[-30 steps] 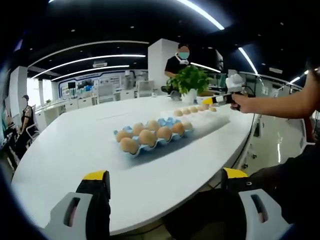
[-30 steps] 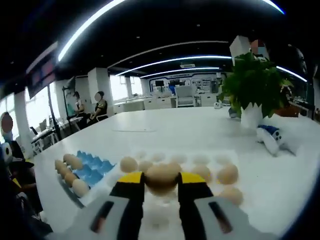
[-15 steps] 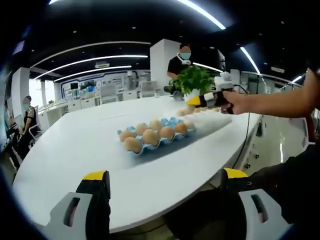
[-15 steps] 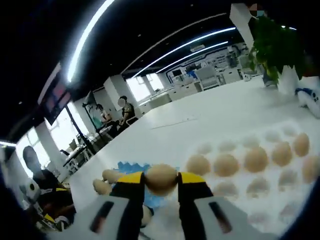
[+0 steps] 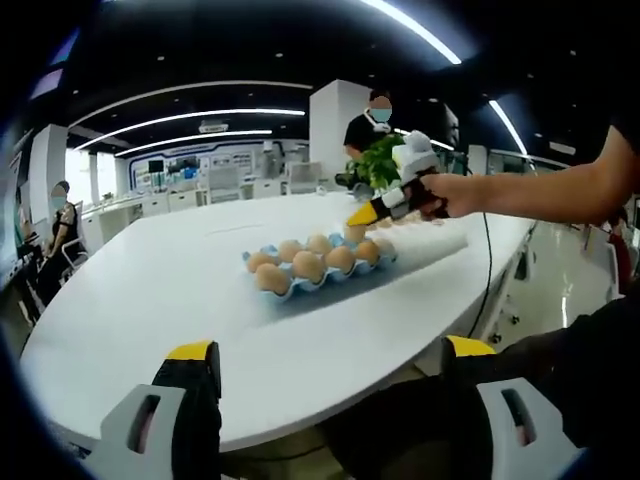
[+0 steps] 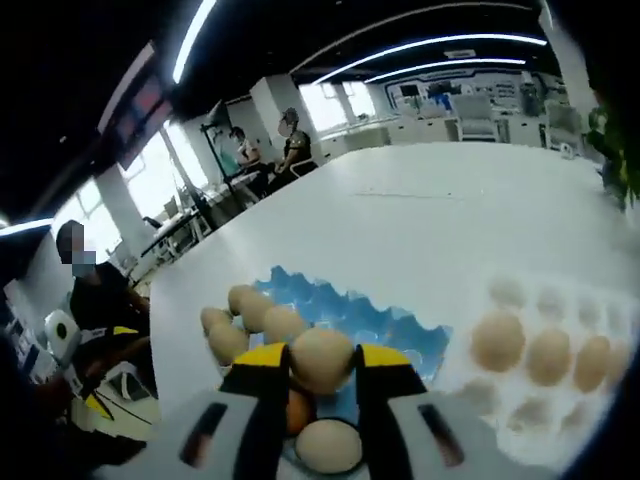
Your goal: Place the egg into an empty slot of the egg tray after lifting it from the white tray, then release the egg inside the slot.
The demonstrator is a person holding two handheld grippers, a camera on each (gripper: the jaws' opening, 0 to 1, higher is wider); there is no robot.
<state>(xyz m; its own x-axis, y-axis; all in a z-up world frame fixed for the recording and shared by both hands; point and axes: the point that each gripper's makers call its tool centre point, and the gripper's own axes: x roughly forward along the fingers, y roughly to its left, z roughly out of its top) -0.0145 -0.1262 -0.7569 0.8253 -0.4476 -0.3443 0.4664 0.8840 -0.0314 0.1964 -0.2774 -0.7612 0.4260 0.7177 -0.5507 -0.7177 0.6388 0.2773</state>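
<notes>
The right tongs [image 6: 322, 372] pinch a pale brown egg [image 6: 321, 358] between their yellow-tipped jaws, held above the blue egg tray [image 6: 350, 318]. Just below the jaws, partly hidden by them, sit two eggs in the tray's near slots: a pale one and a darker orange one. A cluster of eggs fills slots ahead and to the left of the jaws, while bare blue slots lie ahead and to the right. Further right is the white tray [image 6: 560, 375], with a row of eggs resting in it.

In the left gripper view, the left tongs [image 5: 330, 372] are spread wide with nothing between the jaws, hanging at the near edge of the white table [image 5: 150, 300], well apart from the work. Far ahead of them, the right tongs [image 5: 362, 213], held in a person's hand [image 5: 445, 193], hover over the far end of the egg tray [image 5: 320, 275].

The step in hand looks like carrying the egg to an empty slot. To do it well, the egg should probably travel forward and right, past the filled slots, until it hangs over a bare blue cup. It should then come straight down until it seats in the cup, and only then should the jaws part, slowly. Letting go while the egg is high, or over an occupied slot, risks a crack.
</notes>
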